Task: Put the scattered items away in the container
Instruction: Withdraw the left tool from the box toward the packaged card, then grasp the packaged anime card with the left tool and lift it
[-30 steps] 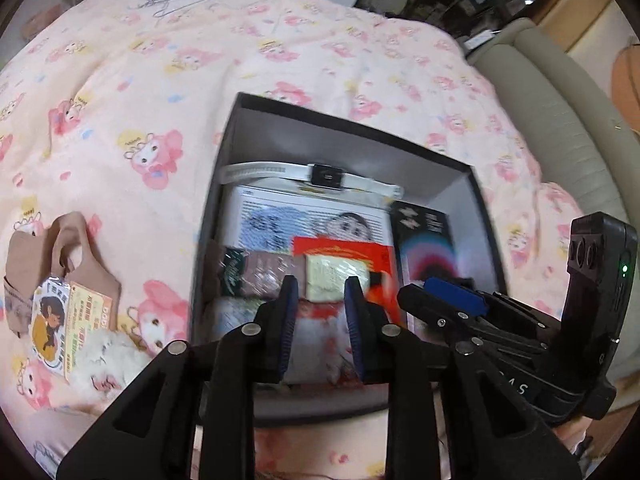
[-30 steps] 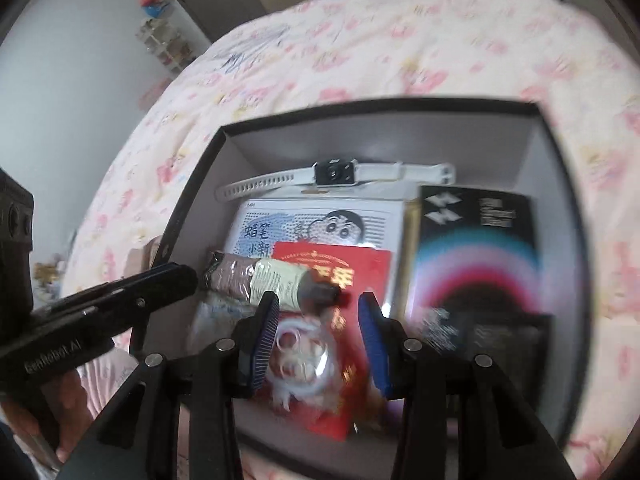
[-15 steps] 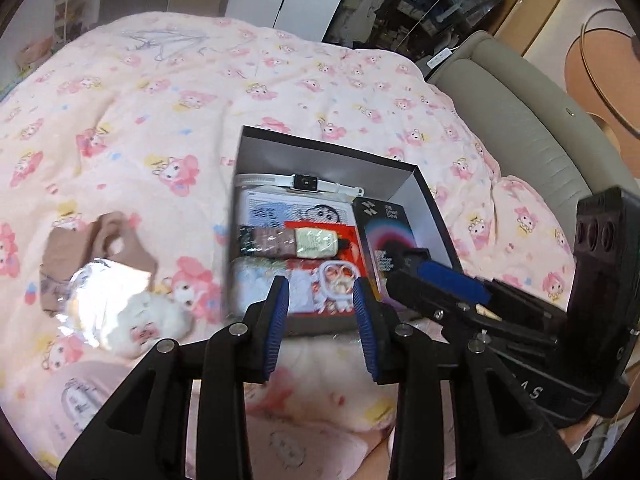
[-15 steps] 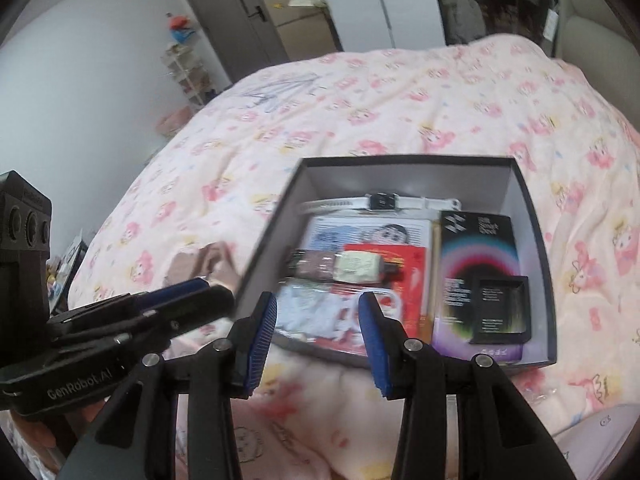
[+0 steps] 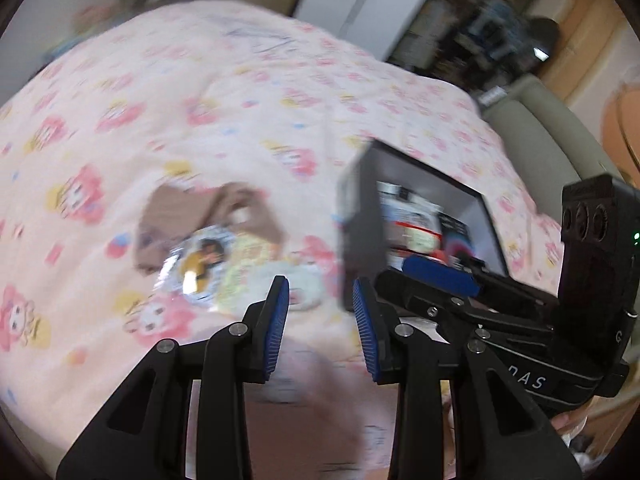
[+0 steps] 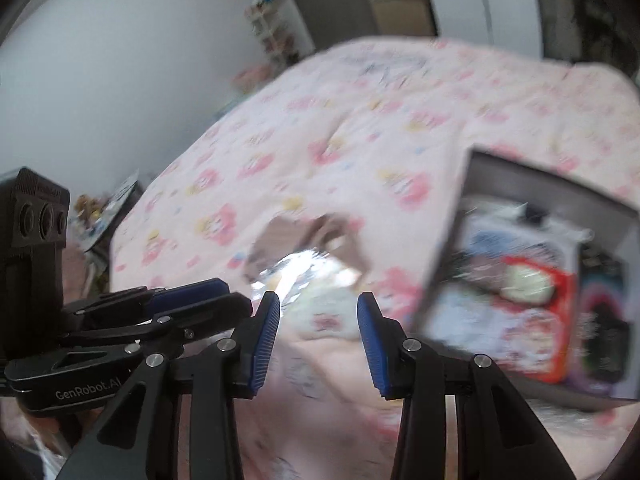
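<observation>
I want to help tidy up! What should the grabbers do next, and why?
Probably ease the left gripper, jaws open and empty, forward to the brown packet lying on the bedspread. It looks like the one thing outside the box.

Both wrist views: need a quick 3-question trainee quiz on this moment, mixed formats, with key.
1. True or false: the left hand-held gripper is shut on the brown pouch.
2. Multiple choice: where does the brown pouch lie? A) inside the dark box B) on the pink bedspread, outside the box C) between the right hand-held gripper's fingers
3. Fill in: the right hand-held gripper is open and holds ____.

Key:
1. False; it is open, with nothing between the fingers.
2. B; in the left wrist view the pouch, with its shiny packet, lies left of the box.
3. Nothing.
</observation>
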The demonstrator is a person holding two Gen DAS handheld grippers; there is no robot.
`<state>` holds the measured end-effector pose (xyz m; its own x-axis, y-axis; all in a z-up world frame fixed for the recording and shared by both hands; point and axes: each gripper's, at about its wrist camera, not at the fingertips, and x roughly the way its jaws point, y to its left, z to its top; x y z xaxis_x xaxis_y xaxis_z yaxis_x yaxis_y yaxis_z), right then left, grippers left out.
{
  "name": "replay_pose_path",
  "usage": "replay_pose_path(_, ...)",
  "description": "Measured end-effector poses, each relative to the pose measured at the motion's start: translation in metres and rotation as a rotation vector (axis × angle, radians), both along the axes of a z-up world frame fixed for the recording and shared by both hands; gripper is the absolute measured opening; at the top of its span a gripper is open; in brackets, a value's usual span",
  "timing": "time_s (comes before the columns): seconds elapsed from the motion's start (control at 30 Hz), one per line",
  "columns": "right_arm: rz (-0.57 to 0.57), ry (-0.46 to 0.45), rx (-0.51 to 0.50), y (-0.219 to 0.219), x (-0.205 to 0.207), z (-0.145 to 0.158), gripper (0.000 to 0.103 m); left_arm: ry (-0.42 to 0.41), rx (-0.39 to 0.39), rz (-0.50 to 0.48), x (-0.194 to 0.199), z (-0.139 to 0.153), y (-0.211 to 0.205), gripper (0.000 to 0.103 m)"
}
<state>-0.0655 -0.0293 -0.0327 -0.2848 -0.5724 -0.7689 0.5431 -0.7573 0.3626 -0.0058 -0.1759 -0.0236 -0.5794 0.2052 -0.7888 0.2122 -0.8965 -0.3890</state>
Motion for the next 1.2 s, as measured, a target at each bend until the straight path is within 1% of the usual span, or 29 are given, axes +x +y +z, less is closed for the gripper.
replay_pose_path(0.07, 0.012, -0.031, 0.034, -0.018, -0.006, -0.014, 0.037, -0.029, 0.034, 0.045, 0.001, -0.015, -0.025, 0.033)
replay_pose_path(0.17, 0.006, -0.061, 0.124, -0.036, -0.016, -0.036, 0.037, -0.085, 0.101, 0.082, -0.001, -0.044, -0.060, 0.033)
replay_pose_path(0.27, 0.001, -0.122, 0.180, -0.046, -0.023, -0.057, 0.037, -0.147, 0.124, 0.059, -0.006, -0.072, -0.077, 0.033)
replay_pose_path(0.33, 0.018, -0.142, 0.202, -0.052, -0.025, -0.067, 0.037, -0.184, 0.168, 0.059, -0.010, -0.093, -0.089, 0.033)
replay_pose_path(0.4, 0.027, -0.151, 0.218, -0.058, -0.026, -0.074, 0.037, -0.211, 0.158, 0.089, -0.014, -0.107, -0.098, 0.033)
replay_pose_path(0.47, 0.032, -0.167, 0.223, -0.065, -0.030, -0.080, 0.037, -0.225, 0.156, 0.118, -0.016, -0.119, -0.106, 0.033)
replay_pose_path(0.53, 0.035, -0.175, 0.225, -0.070, -0.035, -0.084, 0.037, -0.225, 0.191, 0.133, -0.018, -0.131, -0.114, 0.039)
replay_pose_path(0.67, 0.022, -0.199, 0.258, -0.079, -0.047, -0.099, 0.037, -0.232, 0.238, 0.144, -0.030, -0.152, -0.123, 0.040)
replay_pose_path(0.7, 0.020, -0.210, 0.264, -0.080, -0.050, -0.104, 0.037, -0.232, 0.258, 0.137, -0.033, -0.156, -0.123, 0.036)
replay_pose_path(0.73, 0.018, -0.216, 0.266, -0.081, -0.052, -0.107, 0.038, -0.224, 0.277, 0.124, -0.035, -0.158, -0.123, 0.024)
replay_pose_path(0.77, 0.018, -0.220, 0.266, -0.082, -0.053, -0.109, 0.038, -0.220, 0.286, 0.118, -0.037, -0.159, -0.122, 0.001)
replay_pose_path(0.87, 0.017, -0.226, 0.263, -0.084, -0.058, -0.110, 0.038, -0.179, 0.276, 0.146, -0.031, -0.151, -0.124, 0.000)
replay_pose_path(0.9, 0.017, -0.230, 0.259, -0.084, -0.059, -0.109, 0.038, -0.161, 0.260, 0.173, -0.023, -0.146, -0.126, 0.000)
replay_pose_path(0.97, 0.019, -0.244, 0.233, -0.082, -0.060, -0.106, 0.038, -0.134, 0.204, 0.239, -0.007, -0.136, -0.132, 0.000)
replay_pose_path(1.0, 0.027, -0.268, 0.188, -0.080, -0.060, -0.104, 0.038, -0.123, 0.179, 0.280, 0.005, -0.132, -0.136, 0.000)
replay_pose_path(1.03, 0.043, -0.303, 0.129, -0.079, -0.060, -0.102, 0.038, -0.117, 0.178, 0.307, 0.016, -0.130, -0.140, 0.000)
replay_pose_path(1.07, 0.062, -0.333, 0.083, -0.079, -0.059, -0.101, 0.038, -0.118, 0.201, 0.319, 0.025, -0.131, -0.142, 0.001)
replay_pose_path(1.1, 0.081, -0.356, 0.057, -0.081, -0.059, -0.100, 0.038, -0.128, 0.240, 0.299, 0.031, -0.134, -0.143, 0.002)
replay_pose_path(1.13, 0.093, -0.359, 0.062, -0.087, -0.059, -0.101, 0.039, -0.149, 0.274, 0.269, 0.035, -0.138, -0.144, 0.006)
replay_pose_path(1.17, 0.096, -0.340, 0.100, -0.093, -0.059, -0.102, 0.039, -0.167, 0.284, 0.254, 0.038, -0.140, -0.144, 0.015)
replay_pose_path(1.2, 0.093, -0.316, 0.144, -0.099, -0.059, -0.105, 0.039, -0.168, 0.274, 0.249, 0.040, -0.139, -0.146, 0.027)
